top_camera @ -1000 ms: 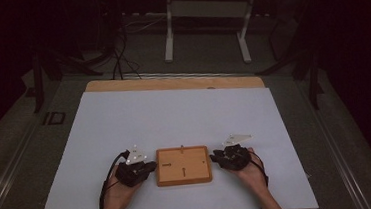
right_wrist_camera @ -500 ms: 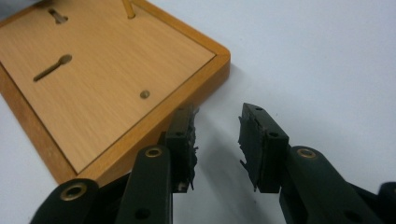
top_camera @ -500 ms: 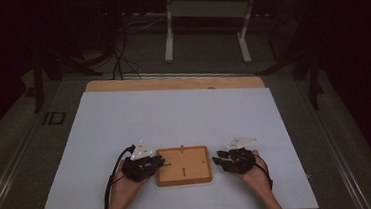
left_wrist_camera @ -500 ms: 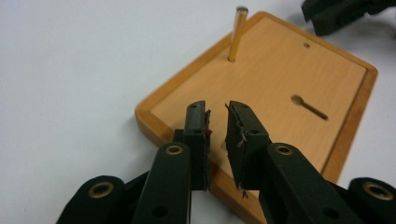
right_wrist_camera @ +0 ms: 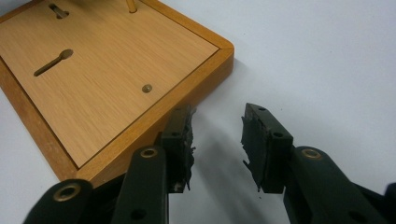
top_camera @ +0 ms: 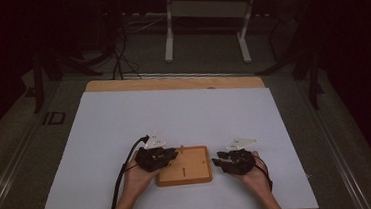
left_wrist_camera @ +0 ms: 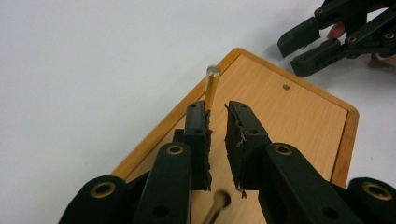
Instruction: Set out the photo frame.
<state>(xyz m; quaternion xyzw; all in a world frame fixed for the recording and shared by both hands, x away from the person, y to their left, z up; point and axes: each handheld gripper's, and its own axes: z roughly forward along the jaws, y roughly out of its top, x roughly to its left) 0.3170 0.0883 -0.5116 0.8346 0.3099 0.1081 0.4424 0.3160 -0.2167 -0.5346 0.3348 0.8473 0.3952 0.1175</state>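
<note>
Two grippers at a wooden board (top_camera: 191, 170)

A brass pin (left_wrist_camera: 211, 88) is seen beside the narrowly parted left gripper (left_wrist_camera: 217, 108); the right gripper (right_wrist_camera: 217, 122), just opening, is empty.

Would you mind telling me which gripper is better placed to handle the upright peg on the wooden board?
Left. The left gripper is over the wooden board beside the peg; the right gripper sits off its edge.

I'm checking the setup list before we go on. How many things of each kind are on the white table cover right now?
Wooden board: 1
Upright peg on the board: 1
Hand-held gripper: 2, left hand-held gripper and right hand-held gripper
Total: 4
</note>
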